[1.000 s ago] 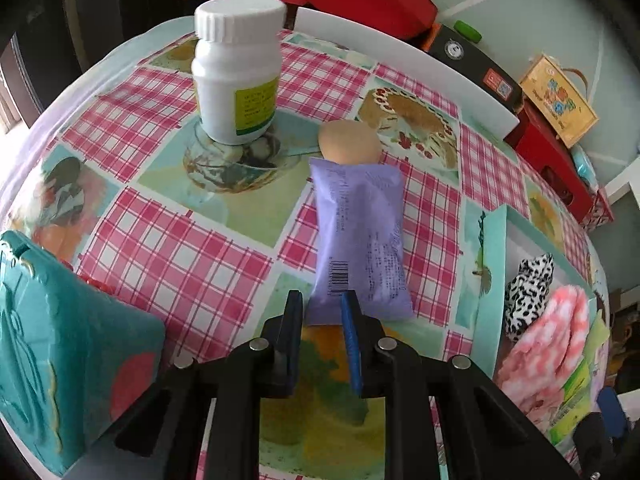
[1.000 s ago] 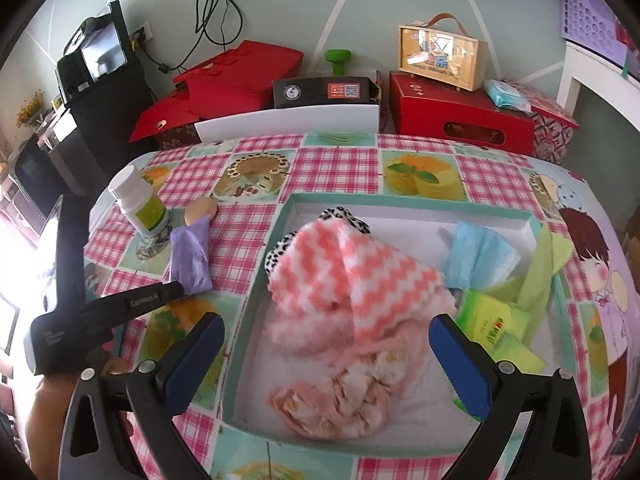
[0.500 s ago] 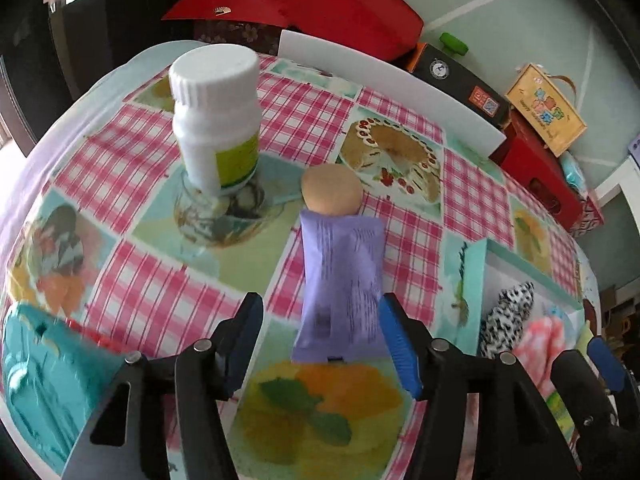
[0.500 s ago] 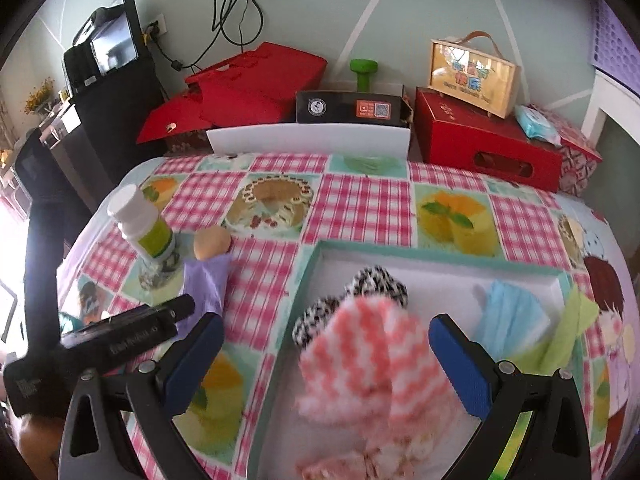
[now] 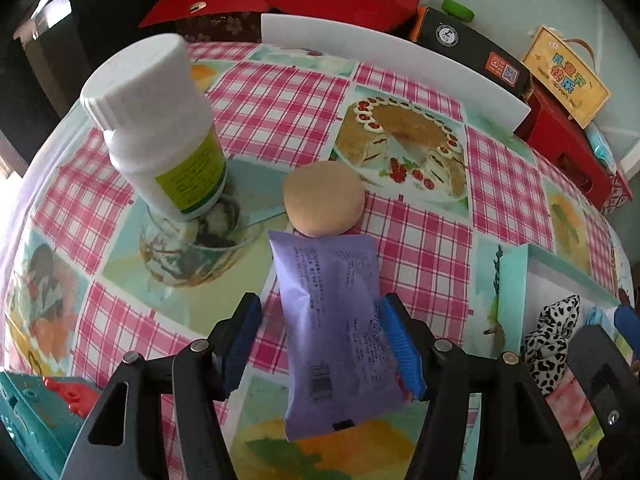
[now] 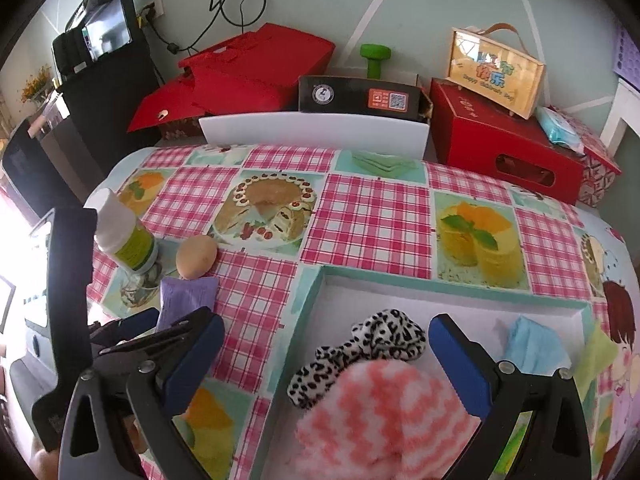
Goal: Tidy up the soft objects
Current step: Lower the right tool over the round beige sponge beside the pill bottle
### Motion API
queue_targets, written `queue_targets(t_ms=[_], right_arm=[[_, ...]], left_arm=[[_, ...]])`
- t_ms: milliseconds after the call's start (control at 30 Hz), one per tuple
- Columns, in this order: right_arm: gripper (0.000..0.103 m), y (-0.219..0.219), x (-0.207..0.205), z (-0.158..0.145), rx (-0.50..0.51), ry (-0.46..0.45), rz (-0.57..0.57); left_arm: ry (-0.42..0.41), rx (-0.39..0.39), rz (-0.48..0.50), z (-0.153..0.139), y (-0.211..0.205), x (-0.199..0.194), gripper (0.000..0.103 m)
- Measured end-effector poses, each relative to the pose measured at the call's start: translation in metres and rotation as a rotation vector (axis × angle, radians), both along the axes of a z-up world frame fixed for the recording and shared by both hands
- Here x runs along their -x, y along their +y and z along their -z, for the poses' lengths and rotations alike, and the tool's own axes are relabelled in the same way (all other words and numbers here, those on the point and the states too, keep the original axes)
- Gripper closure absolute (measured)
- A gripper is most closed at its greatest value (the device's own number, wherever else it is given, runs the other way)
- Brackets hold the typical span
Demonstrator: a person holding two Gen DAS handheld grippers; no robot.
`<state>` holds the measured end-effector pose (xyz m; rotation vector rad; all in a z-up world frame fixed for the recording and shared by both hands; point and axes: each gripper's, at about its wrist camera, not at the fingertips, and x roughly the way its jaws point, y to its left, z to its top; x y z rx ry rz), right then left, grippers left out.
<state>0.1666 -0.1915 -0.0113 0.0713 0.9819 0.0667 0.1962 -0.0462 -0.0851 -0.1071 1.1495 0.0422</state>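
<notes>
A purple soft packet lies flat on the checked tablecloth, its near half between the blue pads of my open left gripper; the pads stand on both sides of it, apart from it. It also shows in the right wrist view. A tan round puff touches its far end. My right gripper is open and empty above the teal-rimmed tray, over a pink-and-white fluffy cloth and a leopard-print scrunchie.
A white pill bottle stands left of the puff. A blue cloth and green cloths lie in the tray's right part. A teal object sits at the near left. Red boxes and a white chair back line the far edge.
My left gripper opened from shut and moved forward, so its pads now flank the purple packet. My right gripper rose and drew back, so the tray looks lower and nearer.
</notes>
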Motion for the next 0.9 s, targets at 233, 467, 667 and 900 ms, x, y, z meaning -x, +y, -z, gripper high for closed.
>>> queue_targets(t_ms=[233, 467, 667, 900], right_arm=[[0.000, 0.006, -0.013, 0.005, -0.003, 0.016, -0.013], [0.000, 0.015, -0.026, 0.006, -0.002, 0.026, -0.027], [0.000, 0.030, -0.036, 0.006, -0.001, 0.020, -0.060], [0.000, 0.055, -0.046, 0.010, -0.003, 0.017, -0.128]], left_arm=[[-0.027, -0.012, 0.001, 0.002, 0.010, -0.006, 0.076], [-0.037, 0.111, -0.055, -0.005, 0.040, -0.007, 0.088], [-0.113, 0.172, -0.071, -0.030, 0.055, 0.000, 0.089], [-0.219, 0.167, -0.130, -0.061, 0.087, 0.010, 0.090]])
